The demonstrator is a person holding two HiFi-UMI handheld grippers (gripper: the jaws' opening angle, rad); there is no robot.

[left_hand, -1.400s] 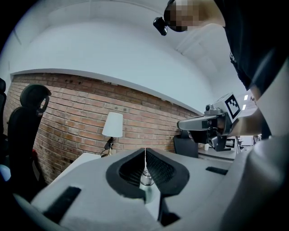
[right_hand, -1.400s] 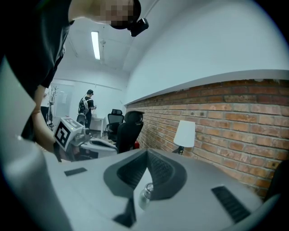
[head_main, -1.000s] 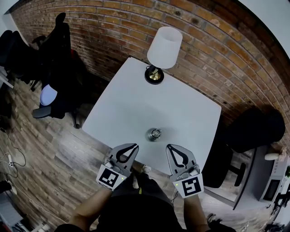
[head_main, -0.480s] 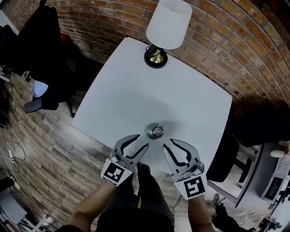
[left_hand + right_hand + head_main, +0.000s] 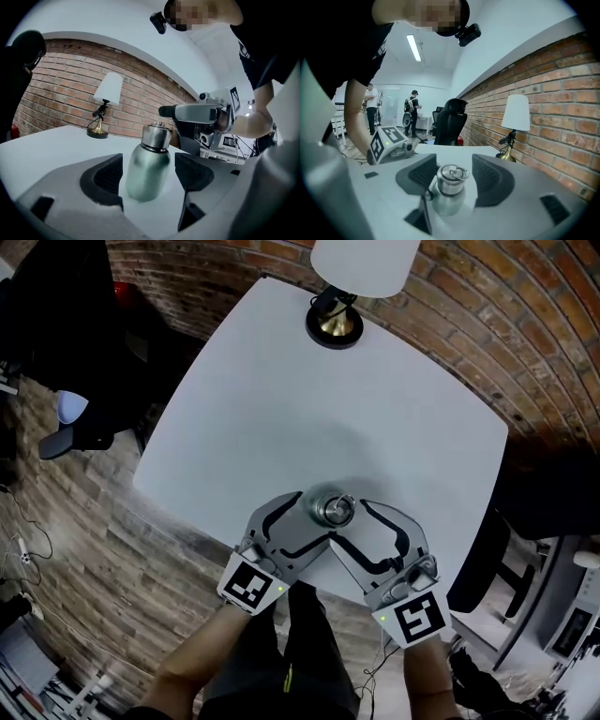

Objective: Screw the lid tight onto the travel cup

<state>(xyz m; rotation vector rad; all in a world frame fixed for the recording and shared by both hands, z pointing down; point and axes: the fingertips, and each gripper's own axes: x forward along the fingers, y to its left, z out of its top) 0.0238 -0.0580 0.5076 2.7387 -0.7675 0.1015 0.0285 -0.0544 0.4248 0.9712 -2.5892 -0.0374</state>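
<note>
Head view: L hand-held gripper [image 5: 313, 517], R hand-held gripper [image 5: 348, 524] opening round cup [image 5: 335, 510].

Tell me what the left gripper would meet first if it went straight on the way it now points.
Most likely the steel travel cup: its body stands right ahead, in the gap between the jaws of the left gripper, which have just been opening and touch nothing. Exact depth is unclear.

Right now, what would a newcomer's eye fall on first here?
The steel travel cup, lid on, stands by the white table's near edge. The left hand-held gripper and right hand-held gripper flank it, jaws just opening, cup between each pair. A white-shaded lamp stands at the far corner.
</note>
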